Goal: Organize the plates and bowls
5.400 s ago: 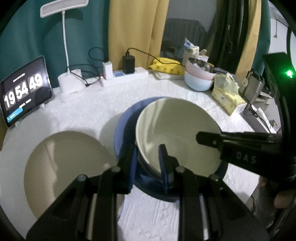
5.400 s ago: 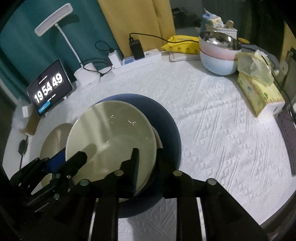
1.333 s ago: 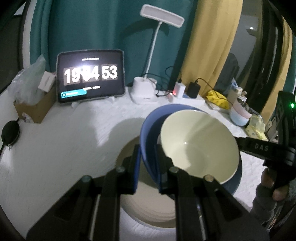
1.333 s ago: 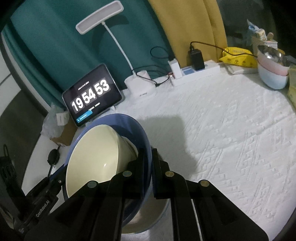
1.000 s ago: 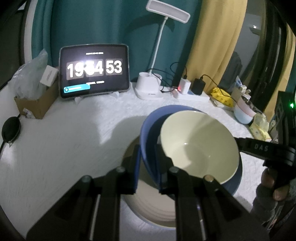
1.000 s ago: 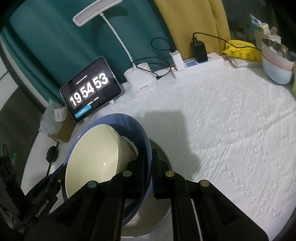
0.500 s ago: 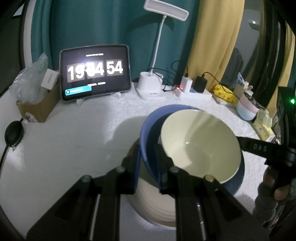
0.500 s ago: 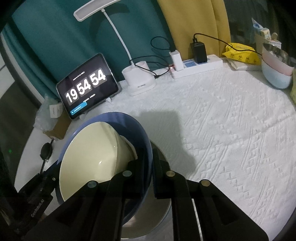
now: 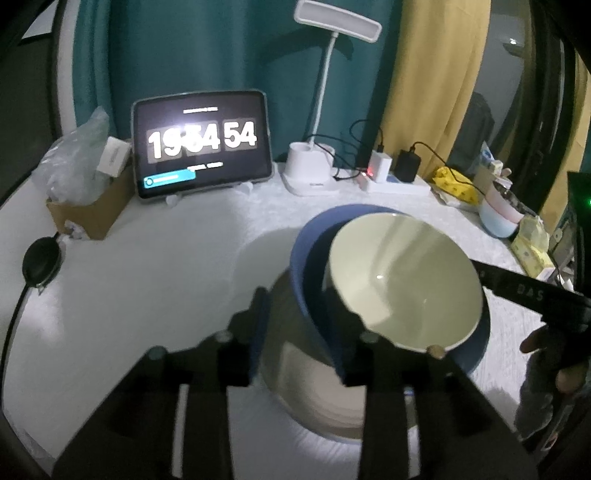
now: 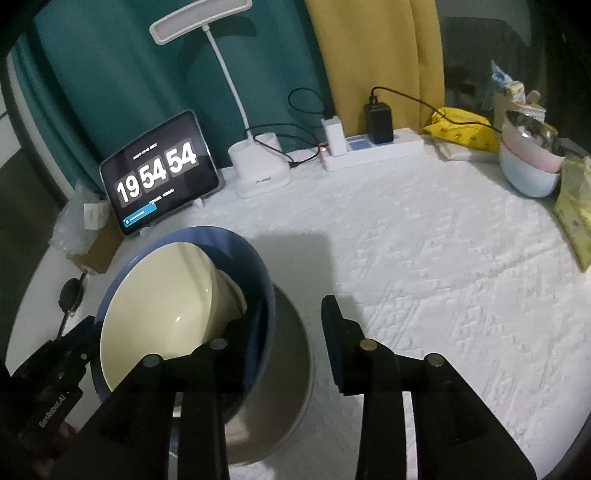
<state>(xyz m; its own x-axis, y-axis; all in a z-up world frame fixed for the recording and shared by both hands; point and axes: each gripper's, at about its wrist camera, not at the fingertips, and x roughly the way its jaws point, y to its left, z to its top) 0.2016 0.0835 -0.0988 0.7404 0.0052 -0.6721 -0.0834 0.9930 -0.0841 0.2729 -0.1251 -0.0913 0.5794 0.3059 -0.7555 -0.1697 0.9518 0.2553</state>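
Left wrist view: left gripper (image 9: 301, 334), clamped on the blue plate (image 9: 304, 258) rim half a second ago, now spread around it. Right gripper (image 10: 293, 338) likewise parted, plate rim between its fingers. Cream bowl (image 10: 162, 306) sits in blue plate, over cream plate (image 10: 291, 354) on white surface (image 10: 443, 258).

home, curtains (image 10: 373, 55), desk lamp (image 10: 201, 22), tablecloth (image 10: 443, 240)
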